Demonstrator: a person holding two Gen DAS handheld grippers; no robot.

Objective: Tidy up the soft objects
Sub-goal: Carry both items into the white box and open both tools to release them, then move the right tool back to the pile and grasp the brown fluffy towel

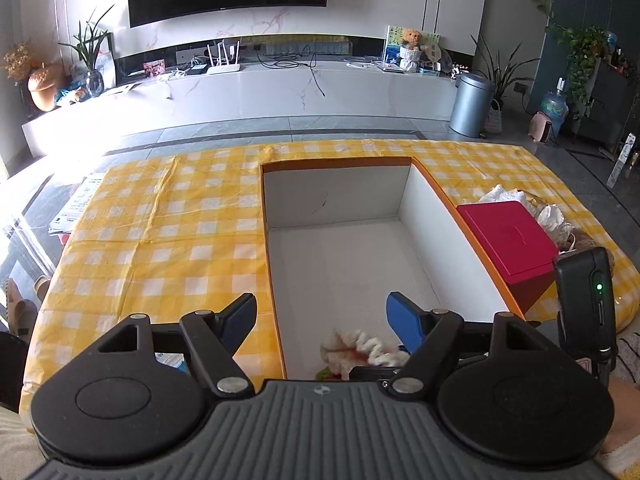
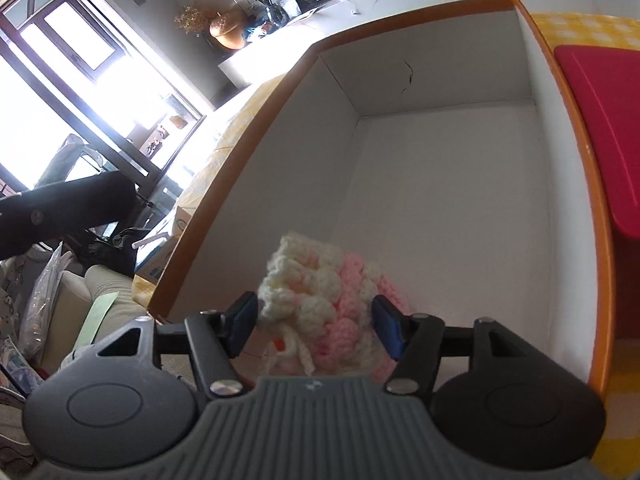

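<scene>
A large white box with an orange rim (image 1: pixel 336 196) stands on the yellow checked tablecloth (image 1: pixel 160 240). A cream and pink crocheted piece (image 2: pixel 320 292) lies at the box's near end (image 2: pixel 440 72). My right gripper (image 2: pixel 314 324) straddles it, jaws apart, and the blue pads sit beside the yarn without squeezing it. My left gripper (image 1: pixel 322 316) hovers open over the box's near left edge and is empty. The same crocheted piece (image 1: pixel 360 348) shows below and just behind its fingertips.
A red lidded box (image 1: pixel 508 236) stands against the big box's right side, also seen as the red box (image 2: pixel 600 128). White crumpled soft things (image 1: pixel 552 216) lie behind it. A black housing with a green light (image 1: pixel 584 300) is at the right. Papers (image 1: pixel 76 208) hang off the table's left edge.
</scene>
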